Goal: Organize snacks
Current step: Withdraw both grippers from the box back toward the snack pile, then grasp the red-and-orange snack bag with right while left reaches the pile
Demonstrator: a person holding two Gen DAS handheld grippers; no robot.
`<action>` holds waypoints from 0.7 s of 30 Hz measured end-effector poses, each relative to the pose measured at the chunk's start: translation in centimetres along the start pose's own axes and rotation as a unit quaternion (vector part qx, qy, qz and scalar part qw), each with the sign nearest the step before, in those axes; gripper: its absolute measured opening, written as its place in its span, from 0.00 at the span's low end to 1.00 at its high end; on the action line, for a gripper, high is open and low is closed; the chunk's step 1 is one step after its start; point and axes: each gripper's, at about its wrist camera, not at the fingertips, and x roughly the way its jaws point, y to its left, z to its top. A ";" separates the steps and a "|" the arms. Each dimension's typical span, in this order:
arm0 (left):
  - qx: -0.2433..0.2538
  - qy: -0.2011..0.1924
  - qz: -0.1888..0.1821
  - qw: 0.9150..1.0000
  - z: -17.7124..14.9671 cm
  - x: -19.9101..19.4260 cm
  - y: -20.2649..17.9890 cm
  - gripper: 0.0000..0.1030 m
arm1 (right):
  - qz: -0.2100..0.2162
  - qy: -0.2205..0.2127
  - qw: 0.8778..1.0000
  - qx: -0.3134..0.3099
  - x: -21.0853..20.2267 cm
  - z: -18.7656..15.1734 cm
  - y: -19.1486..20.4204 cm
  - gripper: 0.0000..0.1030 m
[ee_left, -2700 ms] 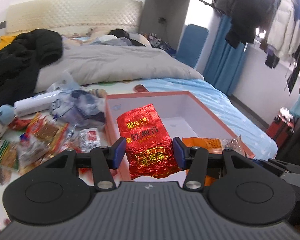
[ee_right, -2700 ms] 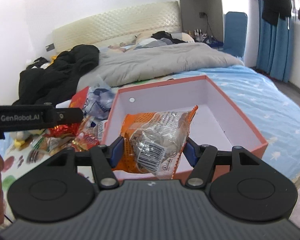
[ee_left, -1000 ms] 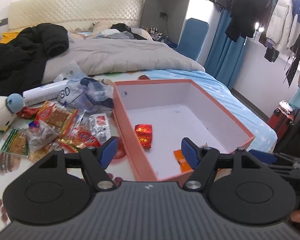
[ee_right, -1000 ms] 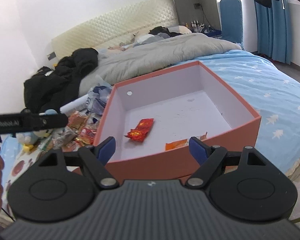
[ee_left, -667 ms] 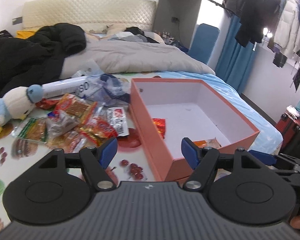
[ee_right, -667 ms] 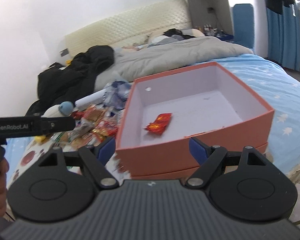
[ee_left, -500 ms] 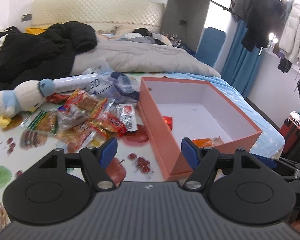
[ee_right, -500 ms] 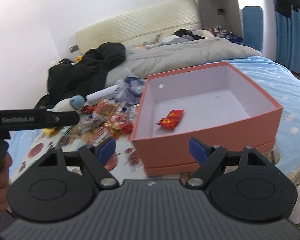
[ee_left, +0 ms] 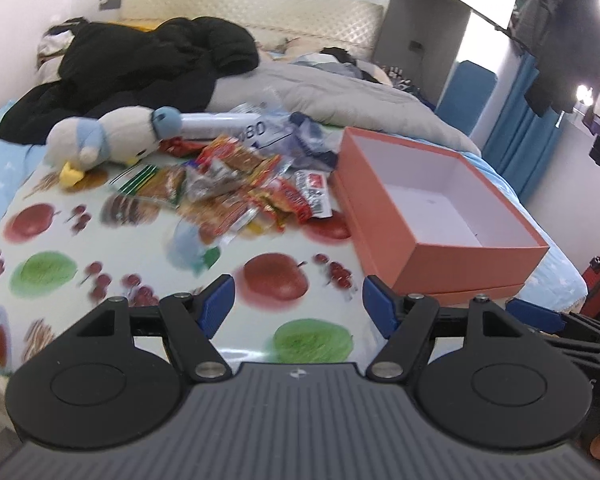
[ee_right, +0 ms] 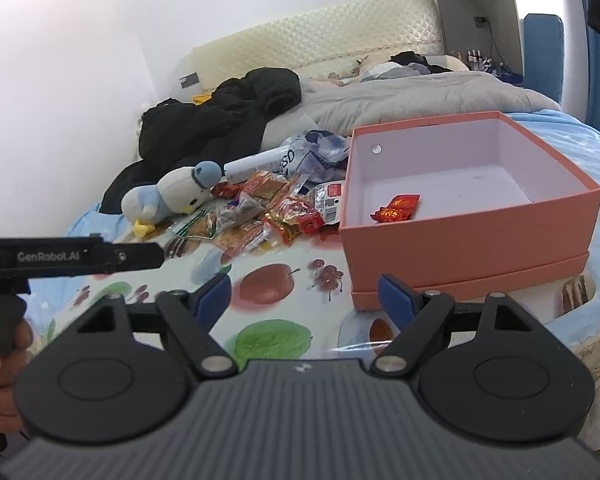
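Barely begun, the orange box (ee_right: 464, 236) holds one red packet (ee_right: 397, 208) while the snack pile (ee_left: 236, 188) waits and the left gripper (ee_left: 298, 306) and right gripper (ee_right: 305, 298) both gape empty.

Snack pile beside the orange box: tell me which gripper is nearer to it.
Left, by a small margin. The left gripper hangs open in front of the snack pile, almost facing it. The right gripper, also open, sits further right, toward the orange box.
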 end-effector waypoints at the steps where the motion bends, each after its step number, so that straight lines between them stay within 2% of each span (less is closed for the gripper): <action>1: -0.003 0.000 0.001 1.000 -0.1 -0.1 0.3 0.73 | 0.000 0.002 1.000 0.002 0.0 -0.2 0.0 0.80; 10: -0.021 0.004 0.015 1.000 -0.4 1.4 2.8 0.73 | 0.001 0.005 1.000 -0.023 1.3 -0.3 1.9 0.79; 15: -0.031 0.007 0.019 0.999 0.0 3.2 4.5 0.73 | 0.017 0.018 0.999 -0.047 3.2 -0.4 3.7 0.79; 17: -0.037 0.010 0.020 0.999 0.2 4.1 5.2 0.73 | 0.018 0.023 0.998 -0.061 4.2 -0.4 4.4 0.73; 21: -0.044 0.019 0.025 0.999 0.7 6.4 6.9 0.73 | 0.017 0.026 0.997 -0.076 6.4 -0.4 5.6 0.72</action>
